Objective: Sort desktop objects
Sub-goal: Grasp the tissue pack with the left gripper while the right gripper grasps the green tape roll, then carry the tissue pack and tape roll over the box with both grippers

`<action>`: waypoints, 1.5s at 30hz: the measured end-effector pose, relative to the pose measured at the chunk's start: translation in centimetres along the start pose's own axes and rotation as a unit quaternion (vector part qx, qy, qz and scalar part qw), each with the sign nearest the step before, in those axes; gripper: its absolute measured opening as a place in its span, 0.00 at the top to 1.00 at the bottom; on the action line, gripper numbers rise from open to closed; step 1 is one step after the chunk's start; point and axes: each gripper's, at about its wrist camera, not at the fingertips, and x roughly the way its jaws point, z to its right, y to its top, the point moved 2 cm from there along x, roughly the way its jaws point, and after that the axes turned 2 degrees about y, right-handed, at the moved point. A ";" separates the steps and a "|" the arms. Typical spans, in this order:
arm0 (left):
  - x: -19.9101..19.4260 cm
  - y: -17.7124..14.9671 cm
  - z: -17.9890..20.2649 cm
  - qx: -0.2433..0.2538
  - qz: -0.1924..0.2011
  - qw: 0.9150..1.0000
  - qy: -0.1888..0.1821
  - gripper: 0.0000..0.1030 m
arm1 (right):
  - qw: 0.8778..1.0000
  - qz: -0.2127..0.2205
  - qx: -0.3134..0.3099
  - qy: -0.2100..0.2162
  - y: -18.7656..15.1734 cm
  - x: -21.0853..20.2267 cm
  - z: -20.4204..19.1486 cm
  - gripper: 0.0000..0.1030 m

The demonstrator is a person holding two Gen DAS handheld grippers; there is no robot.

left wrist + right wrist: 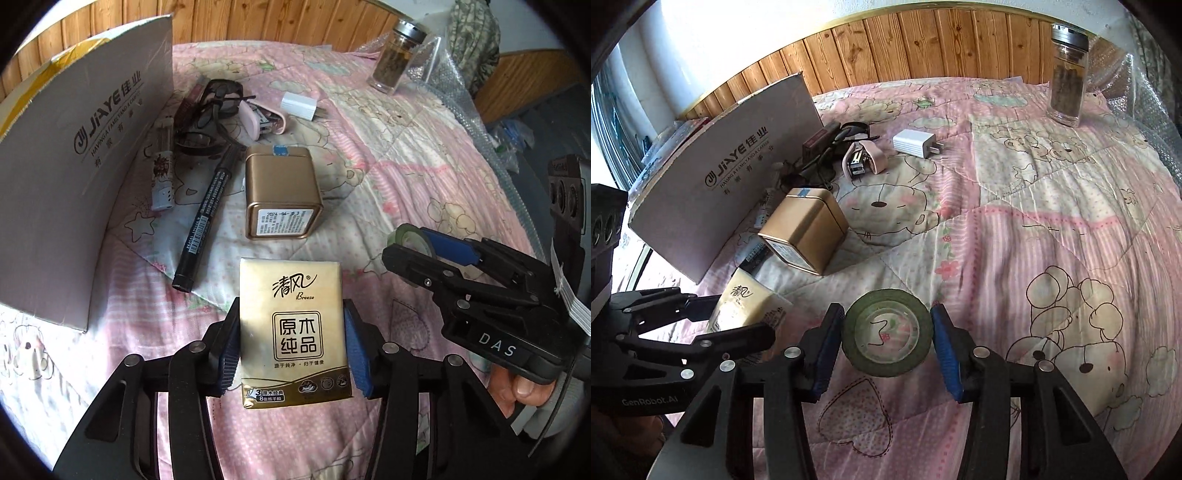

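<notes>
Currently both grippers straddle one object each on the pink quilted cartoon-print bedspread [1015, 236]. The left gripper [291, 350] has its blue-padded jaws on either side of the flat gold plastic-wrapped tissue pack [293, 332], pads against or just beside the pack's long edges; whether they press I cannot tell from either view. Jaws stand wide, which fits the pack's width. The right gripper [886, 339] brackets the green roll of tape [887, 338], lying flat with the quilt showing through its core. A narrow gap shows at each pad, so I read it as spread around the roll, not pinching.

Judgement: each tool is lined up across the narrowest graspable width of its object, likely for a lift toward the grey cardboard box [74, 177] standing at the quilt's left edge, the probable sorting bin.

Unsorted items lie beside the box: gold square tin [282, 195] on its side, black marker pen [208, 214], black-framed glasses [210, 110], white lighter [162, 173], pink stapler [258, 118], white plug charger [301, 105]. A glass jar with a metal lid [399, 59] stands near the far right corner.

View differences: the left wrist camera shows the marker and lighter in full; in the right wrist view the tin and box mostly hide them. Only the right wrist camera shows the tape's open core and the pad gaps; the left one catches just its rim.
</notes>
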 end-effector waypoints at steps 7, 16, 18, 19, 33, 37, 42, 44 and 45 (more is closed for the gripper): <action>-4.8 -0.3 -1.5 -0.018 0.034 0.999 0.000 0.50 | 0.999 0.013 -0.023 0.027 0.8 -2.7 -3.9 0.52; -10.5 -0.2 -5.7 -0.067 0.081 0.994 -0.002 0.50 | 0.995 0.022 -0.070 0.072 3.4 -4.6 -10.9 0.52; -11.7 -0.1 -6.7 -0.080 0.091 0.993 -0.004 0.50 | 0.993 0.024 -0.080 0.081 4.3 -4.9 -12.3 0.52; -12.2 0.0 -7.3 -0.086 0.096 0.992 -0.004 0.50 | 0.992 0.025 -0.086 0.085 4.7 -5.0 -13.0 0.52; -17.1 1.9 -14.8 -0.144 0.129 0.981 0.035 0.50 | 0.978 0.028 -0.161 0.126 10.3 -5.1 -21.9 0.52; -17.2 2.7 -16.9 -0.152 0.122 0.979 0.066 0.50 | 0.974 0.020 -0.179 0.136 11.8 -4.3 -23.8 0.52; -16.8 3.9 -19.1 -0.165 0.111 0.976 0.094 0.50 | 0.969 0.009 -0.200 0.143 13.4 -3.2 -25.7 0.52; -16.6 4.6 -20.1 -0.167 0.105 0.975 0.102 0.50 | 0.967 0.005 -0.208 0.144 14.1 -2.7 -26.4 0.52; -16.5 4.9 -20.4 -0.168 0.103 0.975 0.105 0.50 | 0.967 0.002 -0.211 0.145 14.4 -2.4 -26.6 0.52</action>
